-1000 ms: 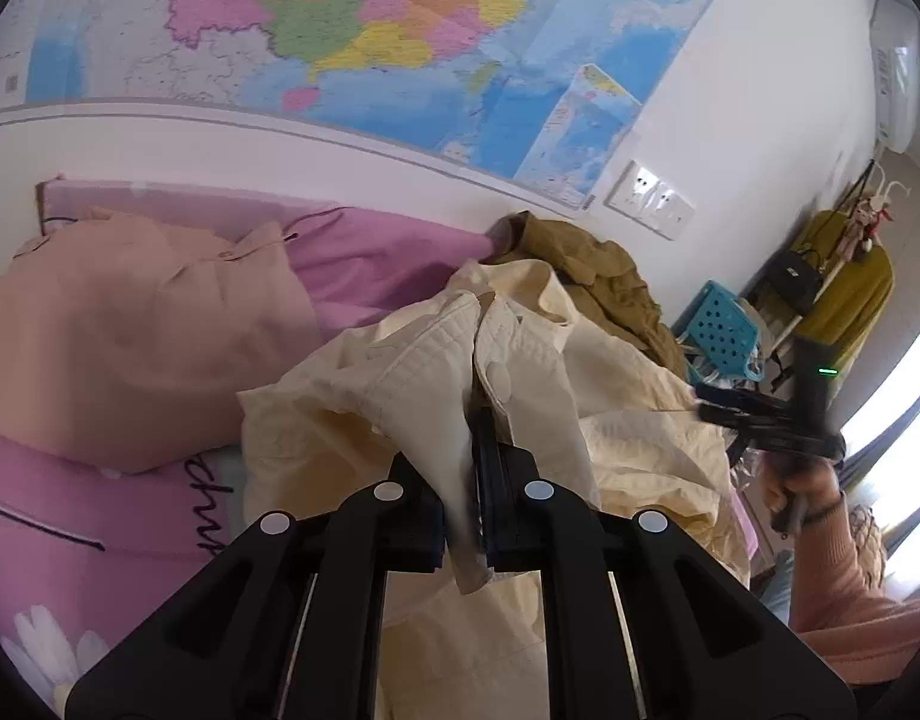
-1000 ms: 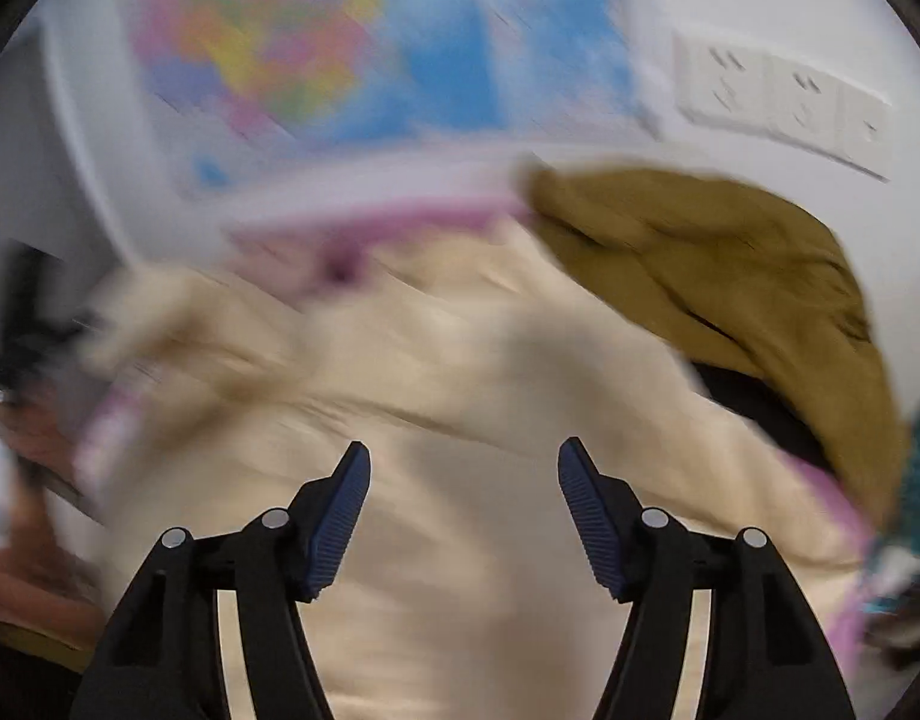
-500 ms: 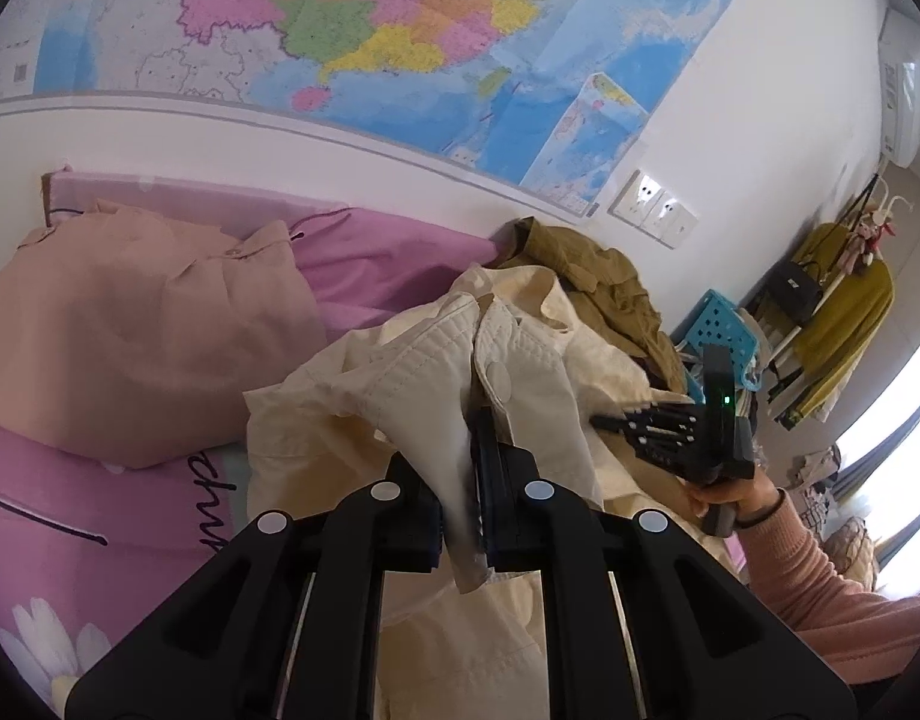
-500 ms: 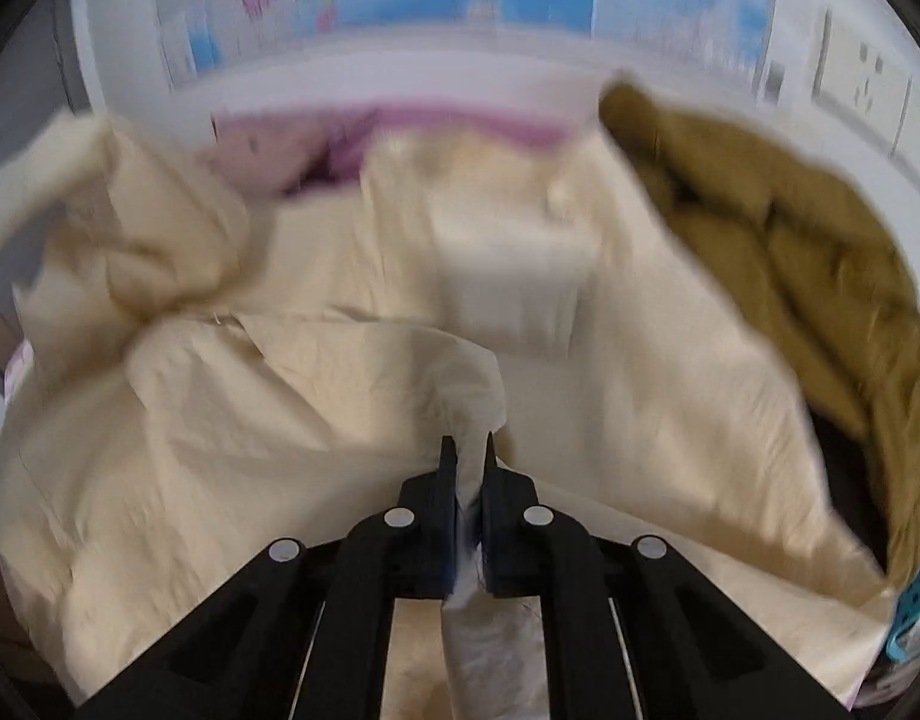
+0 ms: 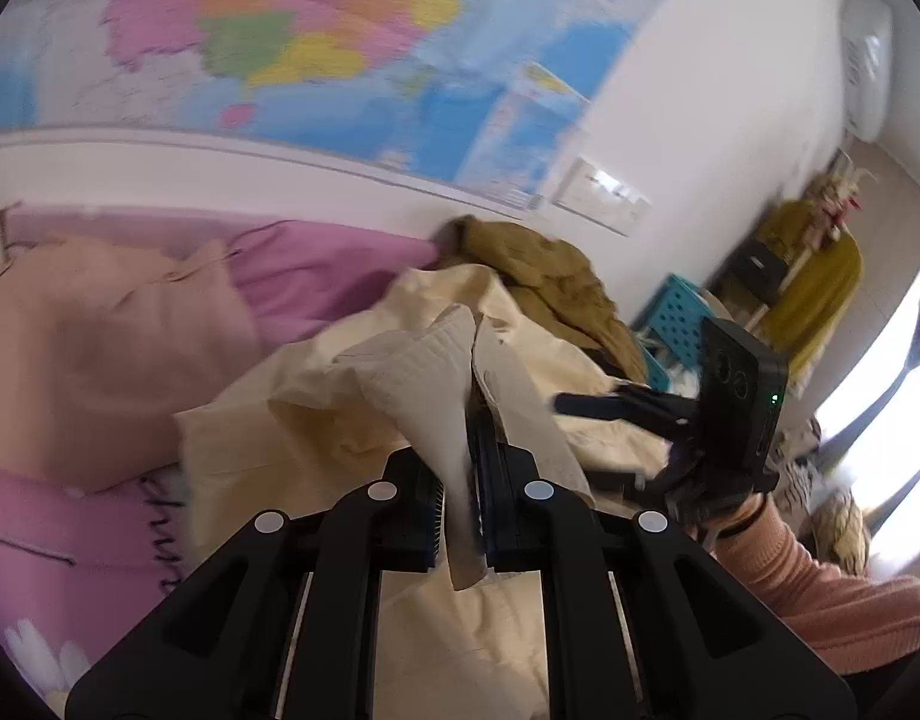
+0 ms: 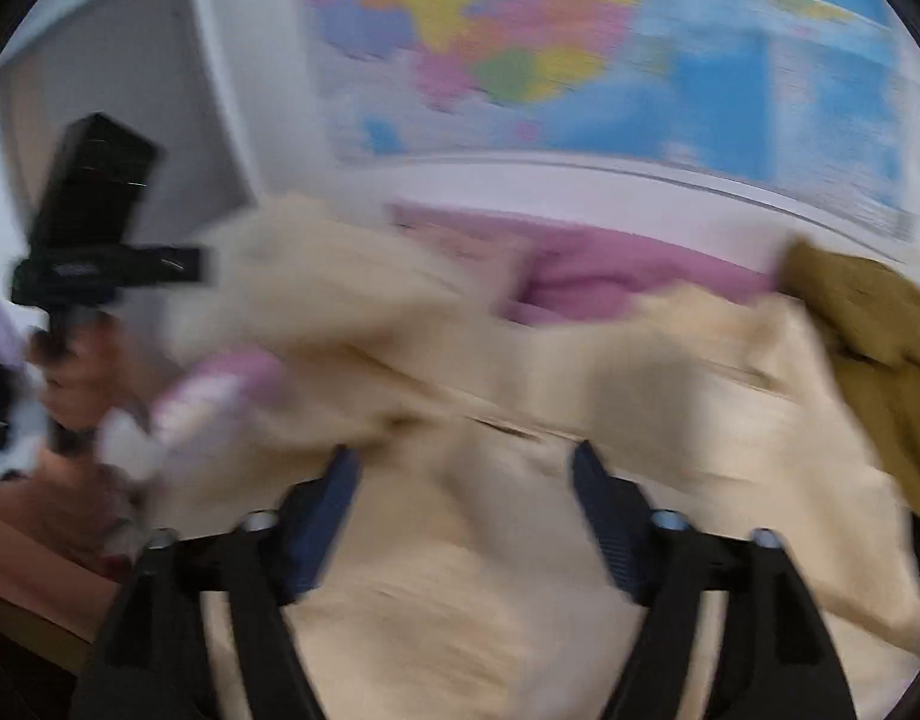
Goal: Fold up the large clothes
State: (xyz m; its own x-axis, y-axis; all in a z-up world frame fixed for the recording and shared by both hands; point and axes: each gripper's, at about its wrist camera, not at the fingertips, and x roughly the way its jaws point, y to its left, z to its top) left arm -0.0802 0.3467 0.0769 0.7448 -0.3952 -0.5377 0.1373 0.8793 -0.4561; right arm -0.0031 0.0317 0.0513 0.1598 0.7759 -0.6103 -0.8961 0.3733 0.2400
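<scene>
A large cream shirt (image 5: 351,420) lies crumpled on the pink bed sheet (image 5: 315,276). My left gripper (image 5: 460,498) is shut on a fold of the cream shirt and holds it up. In the left wrist view my right gripper (image 5: 586,403) hovers over the shirt at the right. In the blurred right wrist view my right gripper (image 6: 466,480) is open and empty just above the cream shirt (image 6: 520,570), and the left gripper (image 6: 177,267) shows at the far left.
A folded peach garment (image 5: 93,336) lies at the left on the bed. An olive garment (image 5: 550,282) is heaped against the wall at the back right. A teal basket (image 5: 670,324) and a clothes rack (image 5: 808,276) stand beyond the bed. A map covers the wall.
My right gripper was shut on a fold of the cream shirt half a second ago; now it is open and has let go. My left gripper keeps its hold.
</scene>
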